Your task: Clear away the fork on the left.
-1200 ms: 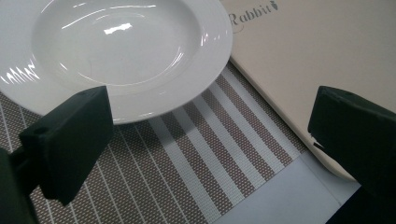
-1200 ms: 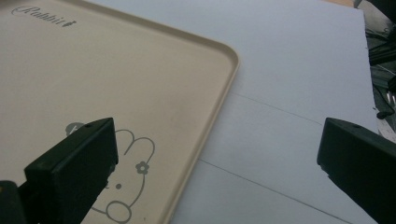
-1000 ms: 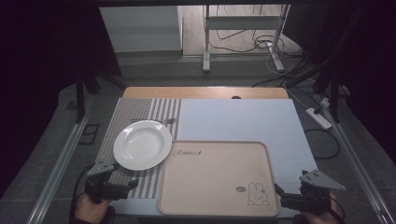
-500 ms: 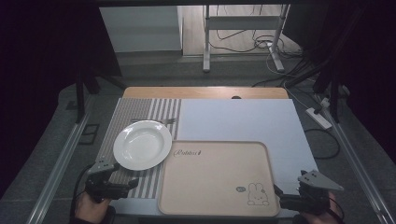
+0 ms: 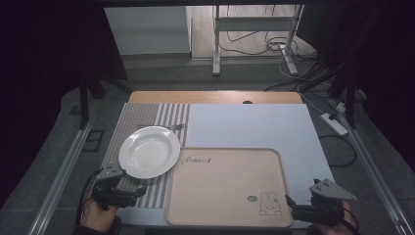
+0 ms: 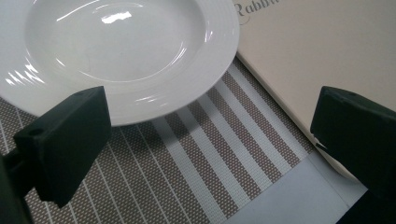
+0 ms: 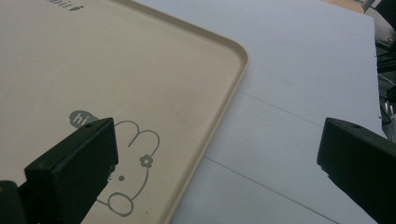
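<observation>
White plate [image 5: 149, 152] sits on striped mat [image 5: 147, 117], touching beige tray [image 5: 227, 186] on pale tabletop [image 5: 254, 125]. Left gripper [image 5: 139, 191] and right gripper [image 5: 289, 201] both gape, empty; dark room, cables behind.

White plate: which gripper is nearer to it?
Left. The left gripper sits just below the white plate, open and not touching it. The right gripper is across the beige tray, at its lower right corner.

The right gripper [image 7: 217, 172] was held with its jaws spread wide over the beige tray's [image 7: 231, 100] rounded corner. A little rabbit drawing [image 7: 128, 172] was seen printed there, with a white sheet [image 7: 299, 84] laid underneath.
</observation>
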A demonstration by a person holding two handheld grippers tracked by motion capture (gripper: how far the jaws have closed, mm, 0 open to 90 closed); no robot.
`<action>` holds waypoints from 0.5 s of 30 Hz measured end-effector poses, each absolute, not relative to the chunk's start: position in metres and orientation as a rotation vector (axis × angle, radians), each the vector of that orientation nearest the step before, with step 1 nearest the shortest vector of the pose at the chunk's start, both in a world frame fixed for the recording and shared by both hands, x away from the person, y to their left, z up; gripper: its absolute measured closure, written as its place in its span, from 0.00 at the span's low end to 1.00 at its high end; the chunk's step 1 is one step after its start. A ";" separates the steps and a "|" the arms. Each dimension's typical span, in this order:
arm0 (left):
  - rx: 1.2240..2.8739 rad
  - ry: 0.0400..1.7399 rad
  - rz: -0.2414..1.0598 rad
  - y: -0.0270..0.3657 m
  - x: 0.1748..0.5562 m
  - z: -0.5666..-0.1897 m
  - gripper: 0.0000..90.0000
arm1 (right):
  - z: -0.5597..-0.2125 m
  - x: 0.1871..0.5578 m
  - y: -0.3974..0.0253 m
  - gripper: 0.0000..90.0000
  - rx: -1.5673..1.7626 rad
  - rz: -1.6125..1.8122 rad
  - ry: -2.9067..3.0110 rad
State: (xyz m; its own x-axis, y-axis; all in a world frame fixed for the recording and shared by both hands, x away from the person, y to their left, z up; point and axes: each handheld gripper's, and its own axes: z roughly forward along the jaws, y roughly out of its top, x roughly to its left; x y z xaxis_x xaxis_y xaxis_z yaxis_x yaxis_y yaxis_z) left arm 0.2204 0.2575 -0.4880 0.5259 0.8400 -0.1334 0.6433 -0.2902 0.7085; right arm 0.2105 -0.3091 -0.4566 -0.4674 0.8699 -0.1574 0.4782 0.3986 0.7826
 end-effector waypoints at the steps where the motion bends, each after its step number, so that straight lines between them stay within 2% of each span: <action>1: 2.038 1.202 0.349 0.257 0.221 -0.488 0.00 | -0.457 0.211 -0.309 0.00 1.146 0.912 2.100; 15: 2.039 1.209 0.350 0.259 0.236 -0.486 0.00 | -0.457 0.211 -0.308 0.00 1.138 0.899 2.115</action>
State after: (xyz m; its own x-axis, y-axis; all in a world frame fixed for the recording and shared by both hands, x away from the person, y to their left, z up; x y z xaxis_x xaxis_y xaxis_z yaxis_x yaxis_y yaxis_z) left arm 0.2364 0.2586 -0.4860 0.5213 0.8439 -0.1264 0.6455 -0.2931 0.7053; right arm 0.2105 -0.3080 -0.4567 -0.4760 0.8640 -0.1640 0.4812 0.4119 0.7738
